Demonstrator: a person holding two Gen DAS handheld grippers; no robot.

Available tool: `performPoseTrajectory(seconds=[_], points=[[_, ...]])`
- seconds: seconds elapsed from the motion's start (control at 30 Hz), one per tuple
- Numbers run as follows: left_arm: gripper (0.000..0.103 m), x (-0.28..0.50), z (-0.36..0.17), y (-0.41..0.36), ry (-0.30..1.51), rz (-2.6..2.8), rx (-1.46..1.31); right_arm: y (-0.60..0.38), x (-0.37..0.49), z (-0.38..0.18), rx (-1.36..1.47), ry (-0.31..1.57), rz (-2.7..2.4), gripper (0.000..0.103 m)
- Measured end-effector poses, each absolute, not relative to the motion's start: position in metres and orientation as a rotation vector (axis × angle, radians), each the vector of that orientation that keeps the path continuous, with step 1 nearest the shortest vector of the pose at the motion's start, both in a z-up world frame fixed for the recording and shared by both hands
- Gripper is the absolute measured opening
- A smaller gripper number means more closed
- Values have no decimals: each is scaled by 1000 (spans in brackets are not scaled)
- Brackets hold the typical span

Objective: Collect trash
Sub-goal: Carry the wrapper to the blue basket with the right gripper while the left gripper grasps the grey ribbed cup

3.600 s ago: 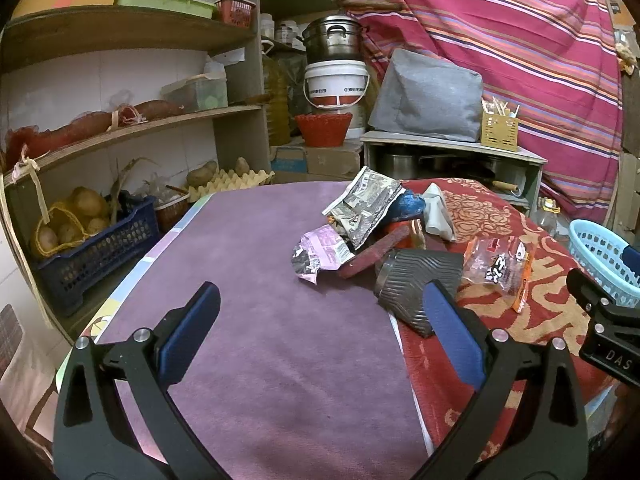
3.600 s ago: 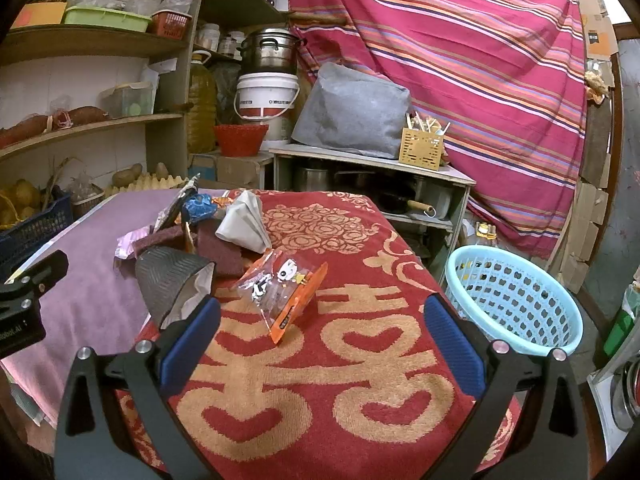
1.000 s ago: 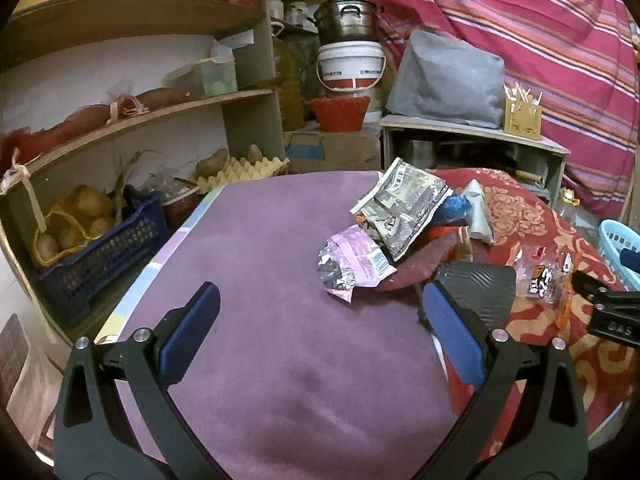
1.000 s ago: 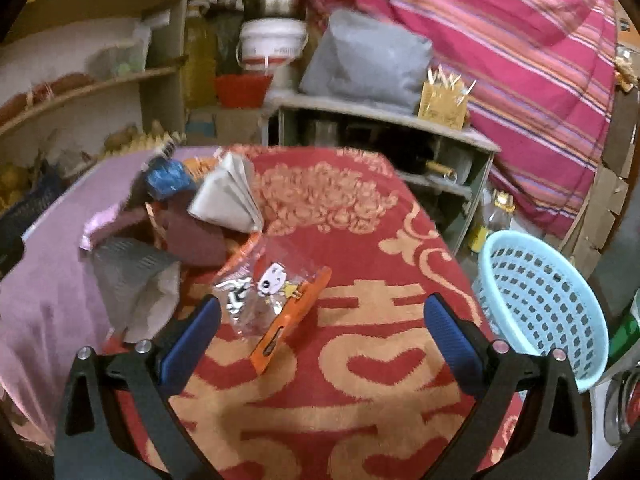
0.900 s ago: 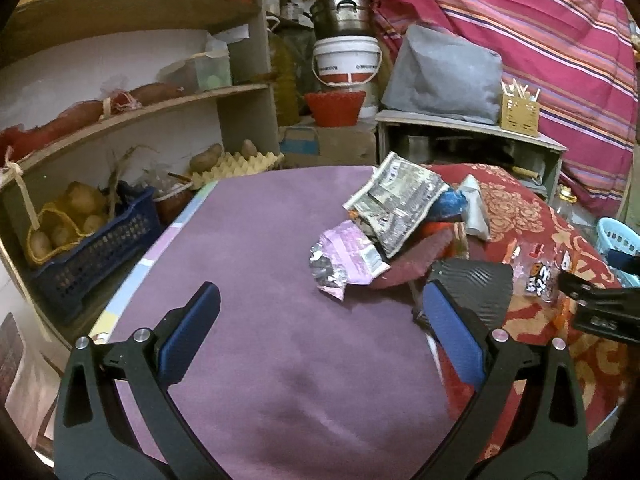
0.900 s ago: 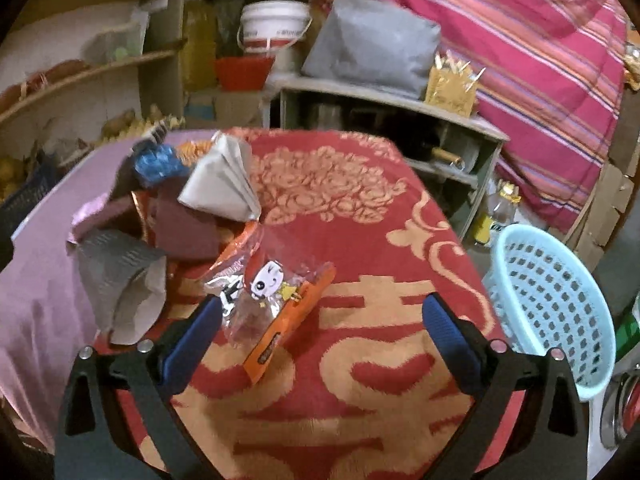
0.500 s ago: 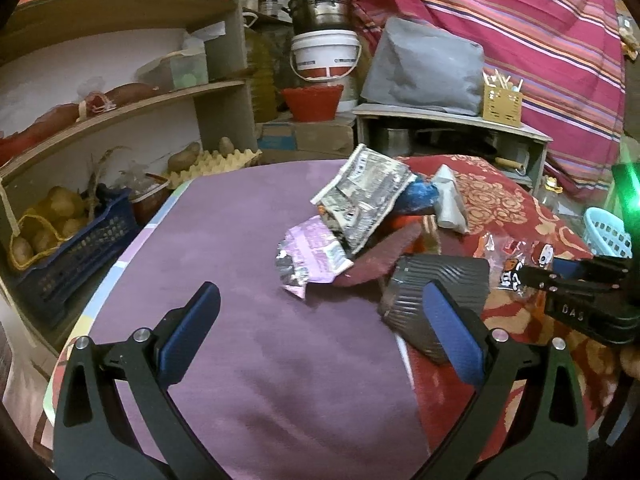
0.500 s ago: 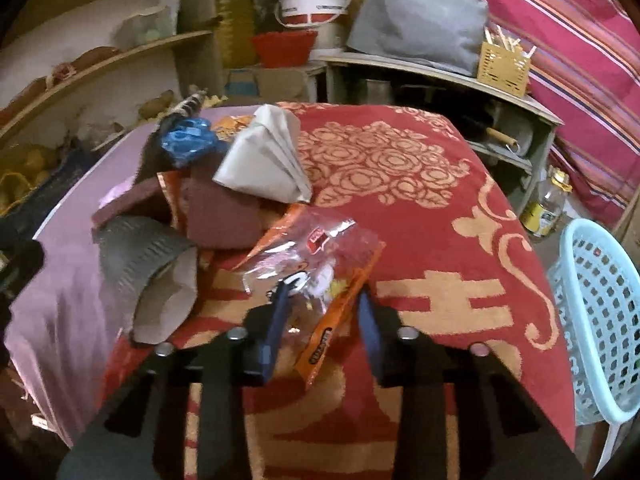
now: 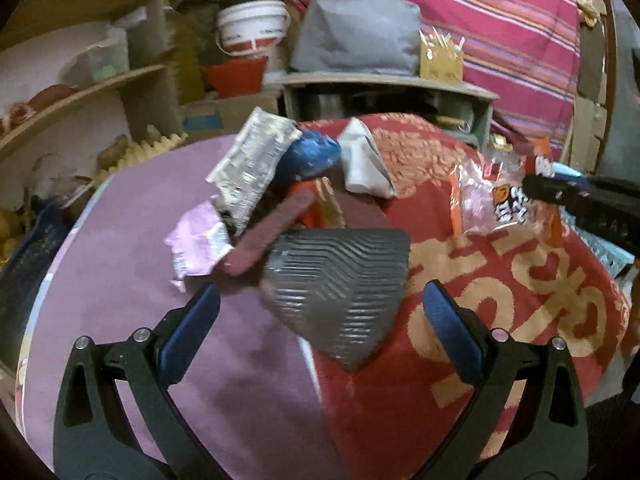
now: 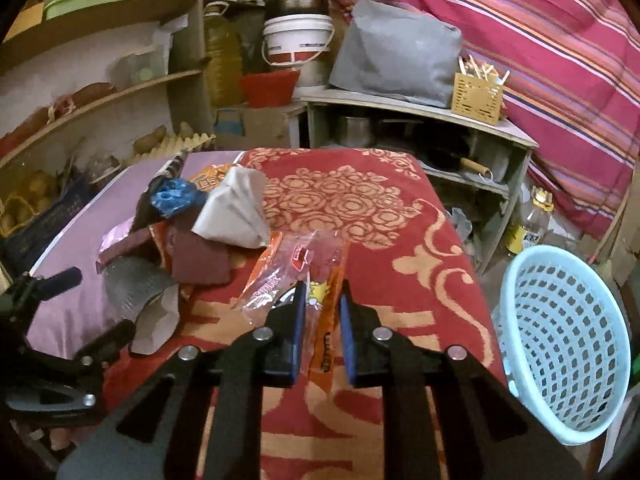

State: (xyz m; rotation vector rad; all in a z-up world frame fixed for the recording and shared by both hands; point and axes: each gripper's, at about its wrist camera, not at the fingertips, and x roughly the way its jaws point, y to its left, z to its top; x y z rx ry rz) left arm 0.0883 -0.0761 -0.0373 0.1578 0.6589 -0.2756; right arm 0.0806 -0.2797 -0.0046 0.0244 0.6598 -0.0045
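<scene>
A heap of trash lies on the table: a grey ribbed pouch [image 9: 340, 276], a pink wrapper [image 9: 198, 236], a silver foil packet [image 9: 252, 164], a blue crumpled bag [image 9: 310, 156], a grey folded paper [image 10: 236, 212] and maroon strips. My right gripper [image 10: 322, 300] is shut on a clear and orange snack wrapper [image 10: 296, 268] and holds it over the red cloth; the wrapper also shows in the left wrist view [image 9: 496, 200]. My left gripper [image 9: 320, 312] is open just in front of the grey pouch. A light blue basket [image 10: 568, 344] stands at the right beside the table.
The table carries a purple cloth [image 9: 120, 280] on the left and a red patterned cloth [image 10: 360, 200] on the right. Shelves with potatoes and containers stand at the left. A low shelf with a grey bag [image 10: 396, 60] stands behind the table.
My right gripper has closed on the snack wrapper and lifted it off the cloth. My left gripper has moved forward and right, closer to the grey pouch.
</scene>
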Motion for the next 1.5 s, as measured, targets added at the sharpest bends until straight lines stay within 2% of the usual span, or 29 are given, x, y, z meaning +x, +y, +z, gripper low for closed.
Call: performPoseTrajectory(seconds=[0.27,0.33,0.4,0.43,0.83,1.13,1.37,1.5], points=[[98,116,-47,-78,736,-306,172,-301,80,-3,56,650,-25,16],[93,119,-48,-81,749,-336,174,-304,81,-2,65,645,-28,16],[80,121,-51,-87,768,-347,189,-307,80,0,75,640,-31,16],[77,122,-51,-88,776,-345,194,-309,80,1,78,636,-32,16],[76,89,-11,-123,671,-350,194,-356,49,24,116,558,-78,16],[76,78,36,-224,516,-431,137,-480,14,35,141,547,-294,16],[77,73,34,-331,495,-563,211,-539,1,11,189,608,-381,16],[77,71,20,-365,519,-615,224,-552,-5,6,199,616,-402,16]])
